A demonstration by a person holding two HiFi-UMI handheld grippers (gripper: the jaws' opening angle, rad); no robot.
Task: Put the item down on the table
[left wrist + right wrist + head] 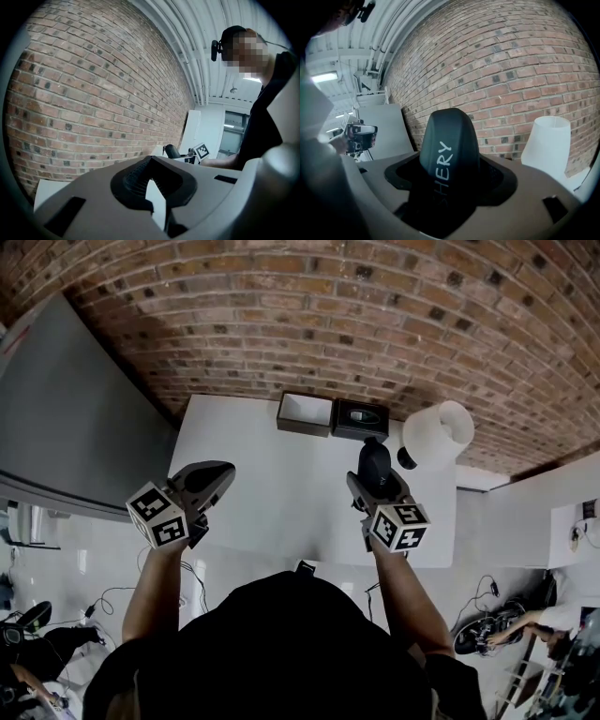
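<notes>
Above the white table (272, 486), toward its far right: black item (375, 461), lettered, clamped in the right gripper (450, 180). Probably light, rigid, smooth; best held mid-body. Left gripper (149, 174) over the table's left edge, jaws together, empty.

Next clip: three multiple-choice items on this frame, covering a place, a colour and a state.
1. Where does the white lampshade stand? A far right corner of the table; B its near left corner; C floor.
2. The held item's colour? A red; B black, white lettering; C yellow.
3. The right gripper is? A open, empty; B out of view; C shut on the item.
Key: A, the head view shows it there; B, the right gripper view shows it; C, the jaws clamp it.
</notes>
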